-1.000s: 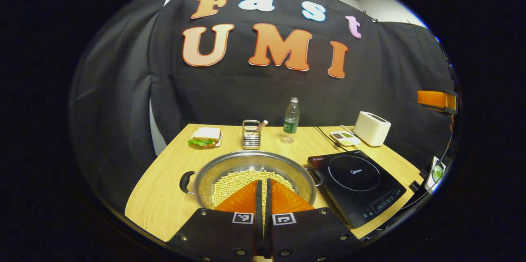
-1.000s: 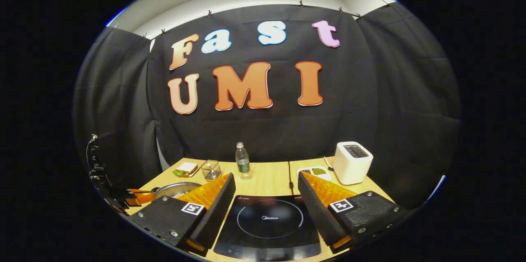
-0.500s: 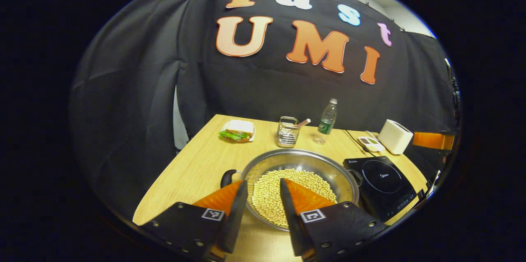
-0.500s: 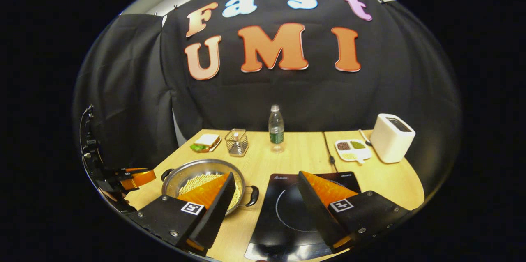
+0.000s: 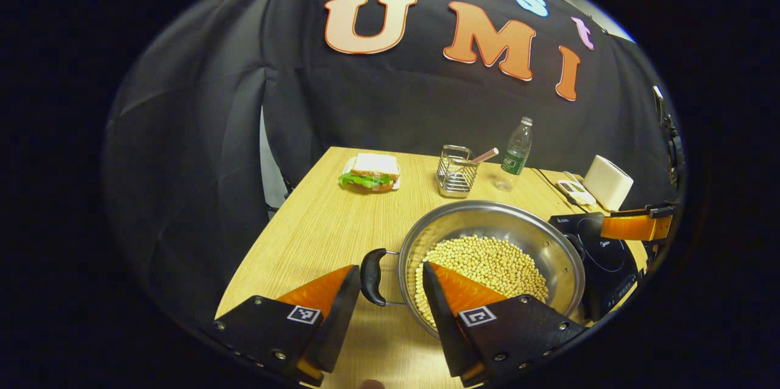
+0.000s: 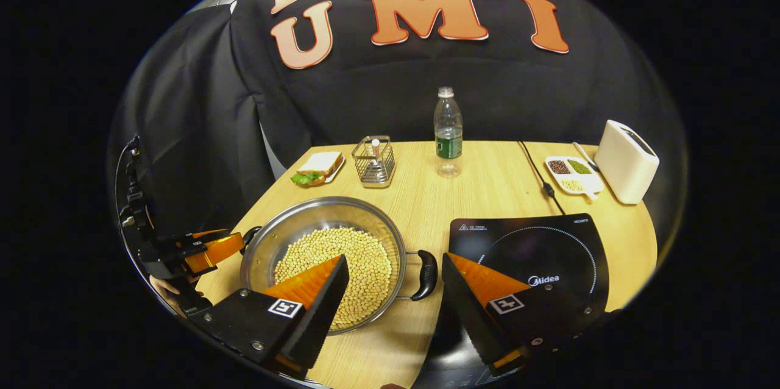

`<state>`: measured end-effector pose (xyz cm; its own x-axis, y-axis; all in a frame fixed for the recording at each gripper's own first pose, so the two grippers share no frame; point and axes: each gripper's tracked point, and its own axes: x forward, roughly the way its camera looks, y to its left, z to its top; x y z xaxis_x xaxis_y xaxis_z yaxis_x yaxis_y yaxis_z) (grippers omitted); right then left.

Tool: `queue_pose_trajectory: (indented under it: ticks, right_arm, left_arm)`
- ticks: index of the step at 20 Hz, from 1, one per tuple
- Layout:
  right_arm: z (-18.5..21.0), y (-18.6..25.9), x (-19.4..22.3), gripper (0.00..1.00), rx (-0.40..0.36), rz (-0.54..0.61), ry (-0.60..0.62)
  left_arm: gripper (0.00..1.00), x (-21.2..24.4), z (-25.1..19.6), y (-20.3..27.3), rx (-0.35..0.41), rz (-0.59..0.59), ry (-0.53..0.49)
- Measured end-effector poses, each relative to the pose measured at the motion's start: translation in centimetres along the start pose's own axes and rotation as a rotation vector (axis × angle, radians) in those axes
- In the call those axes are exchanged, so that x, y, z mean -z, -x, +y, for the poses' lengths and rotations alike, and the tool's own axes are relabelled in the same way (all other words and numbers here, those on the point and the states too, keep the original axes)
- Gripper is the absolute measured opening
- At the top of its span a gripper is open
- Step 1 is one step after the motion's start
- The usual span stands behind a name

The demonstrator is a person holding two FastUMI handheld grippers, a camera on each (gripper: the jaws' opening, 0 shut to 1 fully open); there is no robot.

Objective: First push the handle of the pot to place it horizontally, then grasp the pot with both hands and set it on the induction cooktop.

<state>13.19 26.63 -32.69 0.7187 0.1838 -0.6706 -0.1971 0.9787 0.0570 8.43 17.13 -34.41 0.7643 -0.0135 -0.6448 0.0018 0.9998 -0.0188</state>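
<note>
Two hand-held grippers, left (image 5: 390,291) and right (image 6: 395,282), both wide open, straddling pot (image 6: 323,258) handles, holding nothing.

Bare table (image 5: 304,236) lies open left of the pot (image 6: 323,218). Right, the cooktop (image 6: 530,249) sits near its handle (image 6: 426,274). Behind, rack (image 6: 373,161) and bottle (image 6: 448,133) crowd the far edge.

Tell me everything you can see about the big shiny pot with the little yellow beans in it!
The pot is a wide, shallow, round pan of shiny metal, open on top, with small pale yellow beans covering its bottom. It has two dark loop handles, one on each side. It sits flat on the wooden table, right beside the black induction cooktop, not on it. An open hand-held gripper faces each handle.
</note>
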Motion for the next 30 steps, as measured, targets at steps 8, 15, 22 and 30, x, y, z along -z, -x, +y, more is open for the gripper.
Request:
queue_pose_trajectory:
  ticks: [8,15,22,30]
  right_arm:
    - [-1.3,-4.2,2.3,0.96,0.039,0.111,-0.058]
    - [-1.5,-5.9,3.5,0.94,0.053,0.166,-0.079]
    - [-2.8,-7.2,4.2,0.55,0.086,0.186,-0.111]
    - [-3.0,-7.7,3.2,0.52,0.085,0.159,-0.11]
  left_arm:
    - [0.67,1.6,0.8,-2.8,0.024,0.059,0.005]
    - [0.68,2.9,0.3,-4.7,0.051,0.105,0.016]
    - [0.52,3.4,0.7,-4.7,0.019,0.146,0.009]
    - [0.48,1.5,-1.3,-0.7,-0.014,0.099,0.019]
